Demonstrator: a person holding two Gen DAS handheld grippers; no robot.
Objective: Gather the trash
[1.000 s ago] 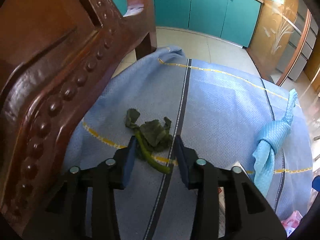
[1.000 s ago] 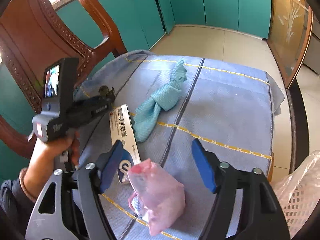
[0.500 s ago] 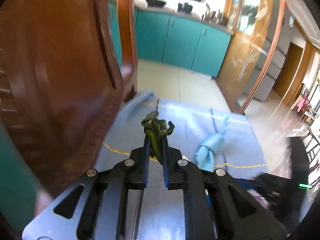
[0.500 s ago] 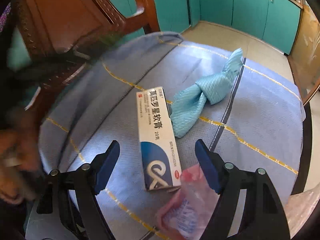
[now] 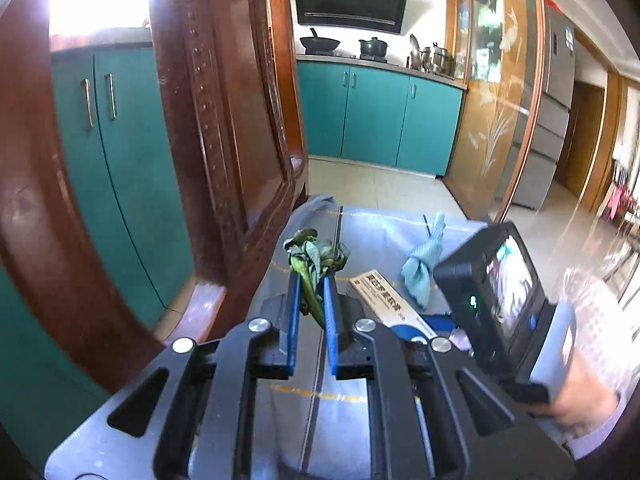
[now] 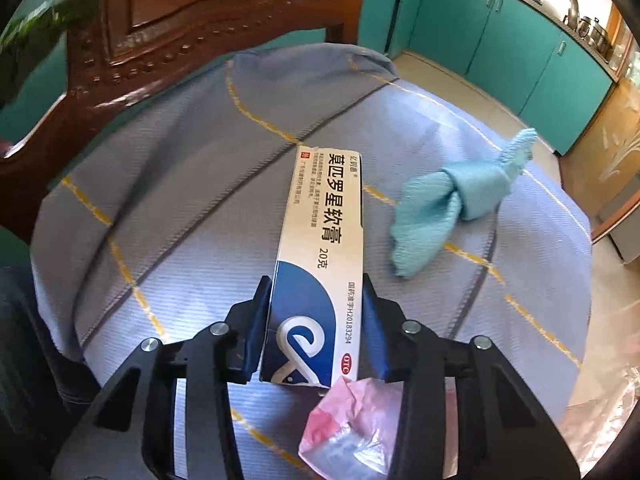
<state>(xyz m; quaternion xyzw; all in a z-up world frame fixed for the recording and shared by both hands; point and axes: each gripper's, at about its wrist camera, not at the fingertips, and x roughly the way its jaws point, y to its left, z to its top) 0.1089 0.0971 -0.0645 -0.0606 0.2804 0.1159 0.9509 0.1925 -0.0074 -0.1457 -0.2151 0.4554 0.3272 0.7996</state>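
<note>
My left gripper is shut on a wilted green vegetable scrap and holds it above the blue cloth-covered table. My right gripper is shut on the near end of a white and blue ointment box that lies on the table; the box also shows in the left wrist view. A crumpled pink plastic wrapper lies just below the right gripper, at the table's near edge.
A knotted light-blue cloth lies on the table to the right of the box. A carved wooden chair stands against the table's far left side. A thin plastic bag shows at the lower right. Teal cabinets line the far wall.
My left gripper closed on the vegetable scrap and lifted it off the table. My right gripper moved left from the pink wrapper to the ointment box and closed on it.
</note>
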